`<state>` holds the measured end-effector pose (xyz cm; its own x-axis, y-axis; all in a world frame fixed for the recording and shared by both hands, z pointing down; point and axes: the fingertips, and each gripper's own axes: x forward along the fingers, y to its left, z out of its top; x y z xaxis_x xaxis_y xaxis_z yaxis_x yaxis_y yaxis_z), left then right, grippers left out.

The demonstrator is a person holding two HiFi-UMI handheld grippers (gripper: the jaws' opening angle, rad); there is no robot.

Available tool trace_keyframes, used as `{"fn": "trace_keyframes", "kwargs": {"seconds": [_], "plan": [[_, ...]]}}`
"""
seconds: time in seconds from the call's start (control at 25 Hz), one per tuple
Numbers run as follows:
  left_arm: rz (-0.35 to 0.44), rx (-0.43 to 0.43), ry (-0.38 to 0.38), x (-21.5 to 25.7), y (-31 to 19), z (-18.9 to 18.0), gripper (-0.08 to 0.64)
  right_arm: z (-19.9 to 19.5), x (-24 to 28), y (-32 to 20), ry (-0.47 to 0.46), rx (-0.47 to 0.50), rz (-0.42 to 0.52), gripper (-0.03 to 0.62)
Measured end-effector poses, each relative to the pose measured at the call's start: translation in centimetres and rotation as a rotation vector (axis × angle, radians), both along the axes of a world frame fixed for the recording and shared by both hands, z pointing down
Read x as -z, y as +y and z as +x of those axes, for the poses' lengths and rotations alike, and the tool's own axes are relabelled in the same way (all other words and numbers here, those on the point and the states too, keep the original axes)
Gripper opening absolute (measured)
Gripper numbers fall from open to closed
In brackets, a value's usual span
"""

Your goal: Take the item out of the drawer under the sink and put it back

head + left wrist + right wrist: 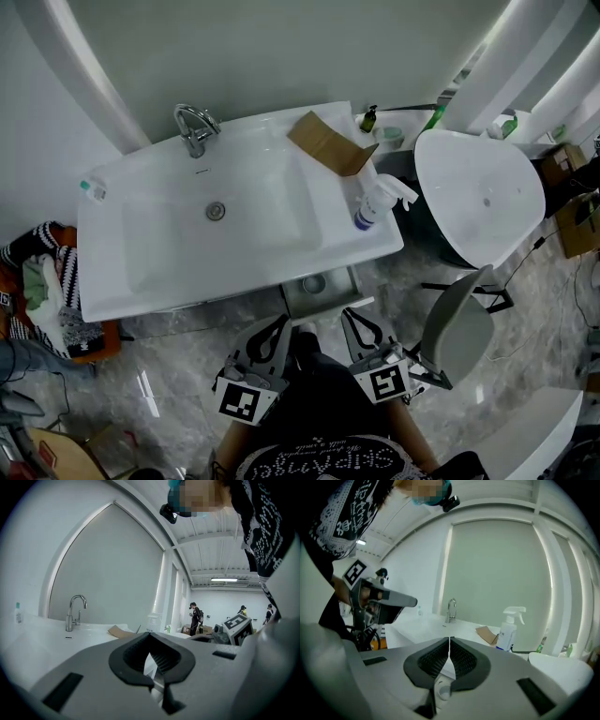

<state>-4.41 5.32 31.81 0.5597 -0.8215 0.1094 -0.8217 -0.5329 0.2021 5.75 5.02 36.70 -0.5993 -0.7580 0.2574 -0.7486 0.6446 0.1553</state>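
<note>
1. Closest to me, my left gripper (279, 323) and right gripper (354, 317) hang side by side. Each has its jaws pressed together on nothing, and I judge they must open before any grasp.
2. Just beyond their tips, a grey metal drawer (342, 291) stands pulled out under the glossy white moulded sink (112, 281). A small round item (314, 283) lies inside, too small to identify.
3. On the smooth surface, a curved chrome faucet (194, 128), a flat brown cardboard piece (328, 145) and a white plastic spray bottle (375, 199) sit apart from the drawer, likely bystanders.
</note>
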Motion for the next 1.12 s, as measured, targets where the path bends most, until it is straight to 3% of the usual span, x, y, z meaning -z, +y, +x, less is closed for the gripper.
{"fn": "trace_keyframes", "kwargs": {"seconds": [0.12,0.32,0.76,1.12], "plan": [[-0.021,-0.007,-0.005,-0.6,0.1,0.1,0.005,-0.1,-2.9,-0.1,0.205,0.067,-0.047,0.021],[-0.08,-0.045,-0.025,-2.2,0.0,0.6,0.004,-0.3,-8.1,-0.7,0.403,0.166,-0.094,0.023],[-0.188,-0.027,-0.02,-5.2,-0.8,1.2,0.005,-2.0,-17.7,-2.7,0.647,0.401,-0.177,0.049],[-0.292,0.034,0.034,-8.3,-1.3,1.9,0.005,-2.3,-25.4,-3.9,0.829,0.602,-0.257,0.049]]}}
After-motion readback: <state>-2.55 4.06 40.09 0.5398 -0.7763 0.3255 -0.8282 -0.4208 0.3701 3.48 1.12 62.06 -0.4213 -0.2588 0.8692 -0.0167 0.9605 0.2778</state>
